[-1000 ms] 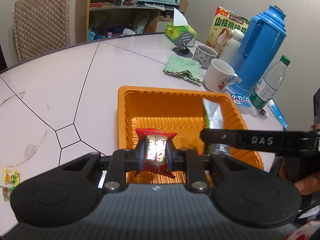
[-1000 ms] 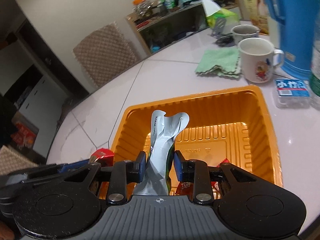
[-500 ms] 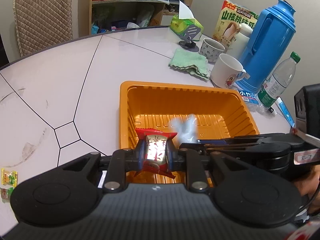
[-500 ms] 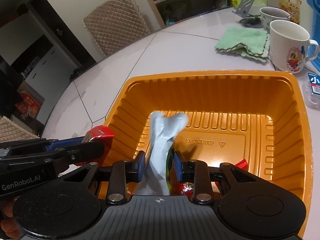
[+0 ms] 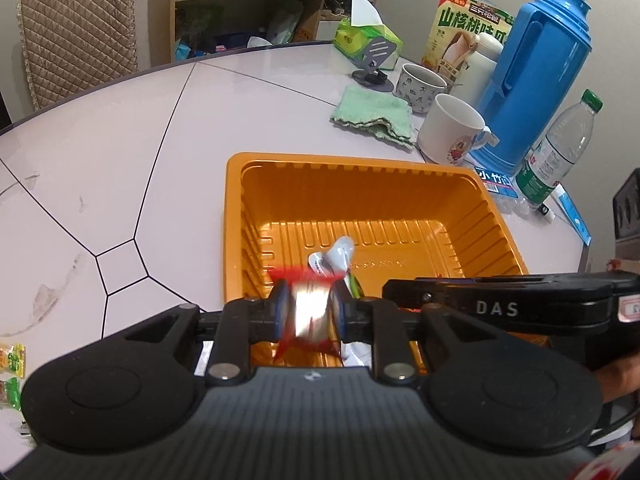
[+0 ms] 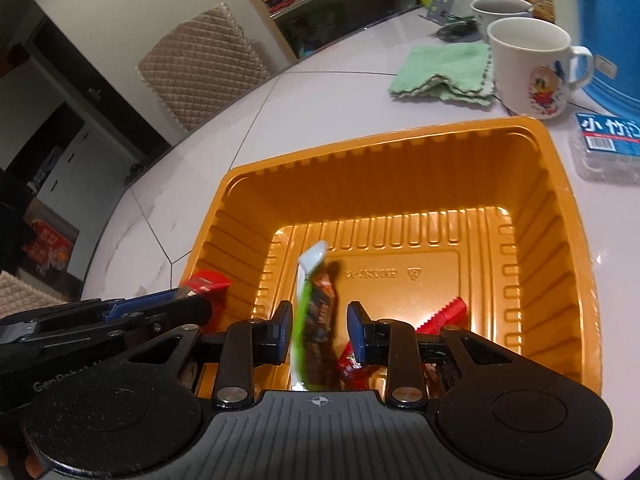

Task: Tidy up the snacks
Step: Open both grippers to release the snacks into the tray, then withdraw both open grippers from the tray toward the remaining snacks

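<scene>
A: Progress check. Orange tray (image 6: 560, 184) holds several wrapped snacks at its near edge: a red wrapper with a zigzag end (image 6: 444, 314) and at least 1 more red piece below it, partly hidden by the right gripper (image 6: 319, 330).

B: Right gripper state?

A: Jaws spread, nothing pinched. The silver-green packet (image 6: 308, 312) sits blurred in the gap between them, over the tray floor at the near edge. My read: it is dropping into the tray. Cannot tell whether it touches the floor.

B: Left side?

A: Left gripper (image 5: 307, 316) is pressed onto a red-and-silver candy (image 5: 306, 314), blurred, held over the tray's near-left corner. Judged not yet placed.

B: What is left?

A: That candy, plus 2 small yellow-green sweets (image 5: 10, 372) lying on the worktop (image 5: 120, 140) at its near-left edge, well apart from the tray. So roughly midway, I would say.

B: Materials?

A: Tray is thin moulded plastic, glossy, ribbed walls, flat embossed floor. Wrappers are crinkly foil film, light, shiny, with crimped ends. Worktop is smooth pale stone-like slab with dark inlaid lines. A green cloth (image 5: 374, 116) lies folded beyond the tray's far edge, soft with a scalloped hem.
</scene>
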A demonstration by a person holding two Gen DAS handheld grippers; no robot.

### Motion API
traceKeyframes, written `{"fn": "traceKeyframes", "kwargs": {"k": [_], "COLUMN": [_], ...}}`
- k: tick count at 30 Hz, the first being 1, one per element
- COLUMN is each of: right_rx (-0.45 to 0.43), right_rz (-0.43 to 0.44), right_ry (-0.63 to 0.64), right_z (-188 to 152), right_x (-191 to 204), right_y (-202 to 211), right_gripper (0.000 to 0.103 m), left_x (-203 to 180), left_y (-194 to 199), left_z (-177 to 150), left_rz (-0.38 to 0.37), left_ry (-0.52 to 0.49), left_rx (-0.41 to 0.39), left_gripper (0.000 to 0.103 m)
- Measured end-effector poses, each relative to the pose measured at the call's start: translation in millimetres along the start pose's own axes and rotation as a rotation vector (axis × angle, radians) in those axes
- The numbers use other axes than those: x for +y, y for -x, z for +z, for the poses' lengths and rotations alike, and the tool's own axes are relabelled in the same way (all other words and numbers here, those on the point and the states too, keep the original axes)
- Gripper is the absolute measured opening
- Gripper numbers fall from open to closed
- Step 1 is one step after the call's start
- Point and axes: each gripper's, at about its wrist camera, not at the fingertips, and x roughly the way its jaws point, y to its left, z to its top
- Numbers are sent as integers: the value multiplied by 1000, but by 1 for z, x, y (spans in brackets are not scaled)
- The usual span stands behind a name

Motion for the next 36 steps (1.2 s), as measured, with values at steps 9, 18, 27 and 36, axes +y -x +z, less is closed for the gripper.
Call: {"fn": "traceKeyframes", "kwargs": {"k": [9,18,27,36], "right_rx": [-35,-79,-145,-122], "right_rz": [-25,-59,-103,-52], "right_ry": [-29,-16,-13,-65], "right_z": [-5,-20,-40,-64], "right_x": [-6,4,16,29], "right_y": [21,48,80,96], "right_gripper": [60,68,71,71], "left_x": [-3,4,26,57], "left_y": [4,36,82,121], "left_z": [-2,-17,-46,-87], "left_rz": [-17,-27,-11,62], "left_ry": [-10,-6,22,77], "left_rx": [2,-18,-47,-48], "left_gripper": [33,46,50,53]}}
